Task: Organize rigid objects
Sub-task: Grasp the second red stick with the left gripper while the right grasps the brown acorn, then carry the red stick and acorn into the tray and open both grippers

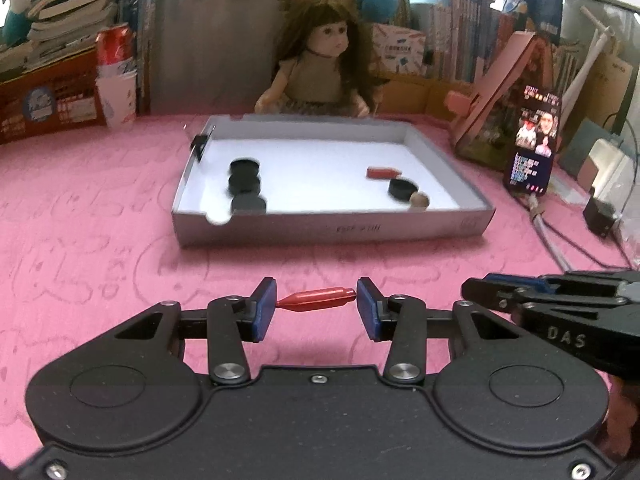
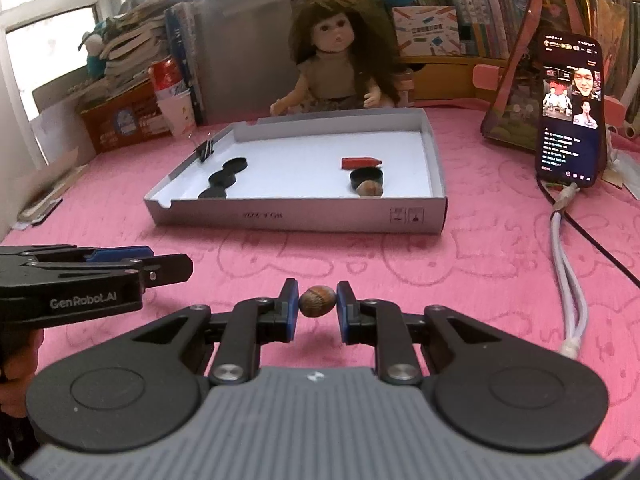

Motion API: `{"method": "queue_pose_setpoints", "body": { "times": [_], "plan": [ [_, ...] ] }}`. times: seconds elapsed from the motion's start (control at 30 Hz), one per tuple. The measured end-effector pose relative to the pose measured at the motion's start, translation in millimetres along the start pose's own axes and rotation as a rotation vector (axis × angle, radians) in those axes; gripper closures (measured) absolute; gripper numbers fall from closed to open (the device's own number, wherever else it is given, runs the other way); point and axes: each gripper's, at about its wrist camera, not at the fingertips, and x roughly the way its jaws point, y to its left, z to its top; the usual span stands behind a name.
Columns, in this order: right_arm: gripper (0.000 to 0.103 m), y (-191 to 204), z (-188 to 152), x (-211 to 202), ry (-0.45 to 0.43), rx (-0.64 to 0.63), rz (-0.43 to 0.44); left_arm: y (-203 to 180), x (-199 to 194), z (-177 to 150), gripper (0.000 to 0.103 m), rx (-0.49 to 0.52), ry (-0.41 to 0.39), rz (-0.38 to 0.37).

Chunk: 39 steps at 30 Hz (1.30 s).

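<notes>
My left gripper [image 1: 316, 302] is shut on a small red pen-like piece [image 1: 318, 300], gripped end to end between the blue pads just above the pink cloth. My right gripper [image 2: 317, 302] is shut on a brown nut [image 2: 317, 300]. Each gripper appears side-on in the other's view: the right gripper [image 1: 476, 290] and the left gripper [image 2: 180, 268]. Ahead lies a shallow grey box [image 1: 332, 230] with a white floor. It holds three black discs [image 1: 245, 182], another red piece [image 1: 383, 172], a black cap [image 1: 402, 189] and a nut [image 1: 419, 200].
A binder clip [image 1: 199, 145] grips the box's left wall. A doll [image 1: 320, 68] sits behind the box. A lit phone [image 2: 570, 112] leans at the right, its white cable [image 2: 568, 272] trailing over the cloth. A red can [image 1: 114, 46] and books line the back.
</notes>
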Motion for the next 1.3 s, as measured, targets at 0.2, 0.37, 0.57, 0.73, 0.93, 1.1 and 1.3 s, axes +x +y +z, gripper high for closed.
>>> {"method": "queue_pose_setpoints", "body": {
  "times": [0.2, 0.37, 0.57, 0.73, 0.93, 1.1, 1.3],
  "plan": [
    [0.079, -8, 23, 7, -0.013, 0.037, -0.005, 6, 11, 30, 0.062, -0.017, -0.031, -0.034],
    [0.079, -21, 56, 22, -0.009, 0.091, 0.006, 12, 36, 63, 0.062, -0.036, -0.005, -0.052],
    [0.079, -38, 99, 50, 0.005, 0.161, 0.002, 13, 77, 98, 0.062, -0.051, 0.036, -0.053],
    [0.078, -55, 128, 83, 0.045, 0.235, -0.015, 11, 117, 123, 0.062, -0.081, 0.077, -0.064],
    [0.078, -66, 140, 121, 0.079, 0.276, -0.044, 7, 149, 131, 0.062, -0.061, 0.09, -0.015],
    [0.078, -67, 140, 147, 0.111, 0.272, -0.068, 14, 165, 129, 0.062, -0.072, 0.111, 0.008],
    [0.074, -69, 140, 164, 0.124, 0.278, -0.066, 18, 174, 126, 0.062, -0.071, 0.122, 0.017]
  ]
}}
